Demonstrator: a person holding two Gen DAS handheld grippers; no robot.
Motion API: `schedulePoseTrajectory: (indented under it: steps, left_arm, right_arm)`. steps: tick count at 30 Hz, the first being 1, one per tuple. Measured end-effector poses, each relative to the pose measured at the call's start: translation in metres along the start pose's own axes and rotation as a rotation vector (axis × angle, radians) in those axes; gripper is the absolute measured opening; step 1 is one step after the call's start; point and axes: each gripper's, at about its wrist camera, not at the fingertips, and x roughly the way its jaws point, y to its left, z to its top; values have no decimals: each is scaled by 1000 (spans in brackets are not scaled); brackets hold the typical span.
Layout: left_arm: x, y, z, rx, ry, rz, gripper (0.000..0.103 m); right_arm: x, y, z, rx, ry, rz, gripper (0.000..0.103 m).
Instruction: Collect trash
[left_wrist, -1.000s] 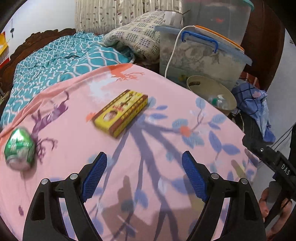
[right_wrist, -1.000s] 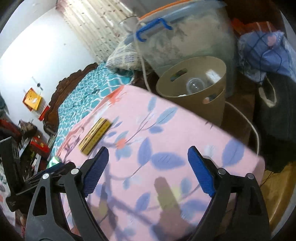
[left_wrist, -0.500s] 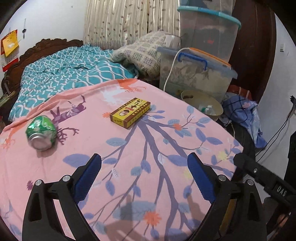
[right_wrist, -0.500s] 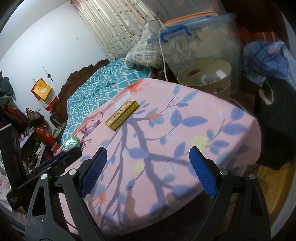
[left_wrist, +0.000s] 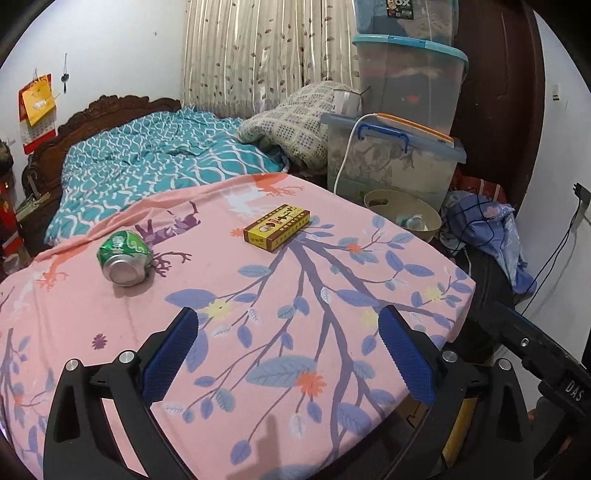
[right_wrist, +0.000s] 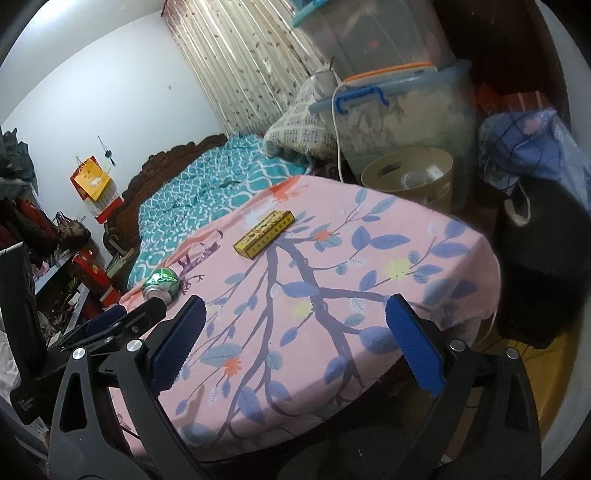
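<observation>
Beige bin beside bench: holds clear plastic bottle. Left hand-held gripper and right hand-held gripper: both spread, empty.

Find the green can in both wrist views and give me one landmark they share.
Left wrist: the green can lies on its side at left of centre on the pink cloth, left of the yellow box.
Right wrist: the green can lies far left at mid-height, just above the left gripper's tip.
Shared landmark: the yellow box, beyond the can toward the tan bin.
</observation>
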Motion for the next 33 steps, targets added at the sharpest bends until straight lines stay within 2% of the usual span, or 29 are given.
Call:
schedulePoseTrajectory:
  steps: [16,33]
  left_arm:
    - [-15,-13,-8,69,17,73,94]
    - [-17,-15,-14,67,25,107,94]
  right_arm:
    - [-4,3,-6,19,18,57,98]
    - [1,2,-7,17,42,85,99]
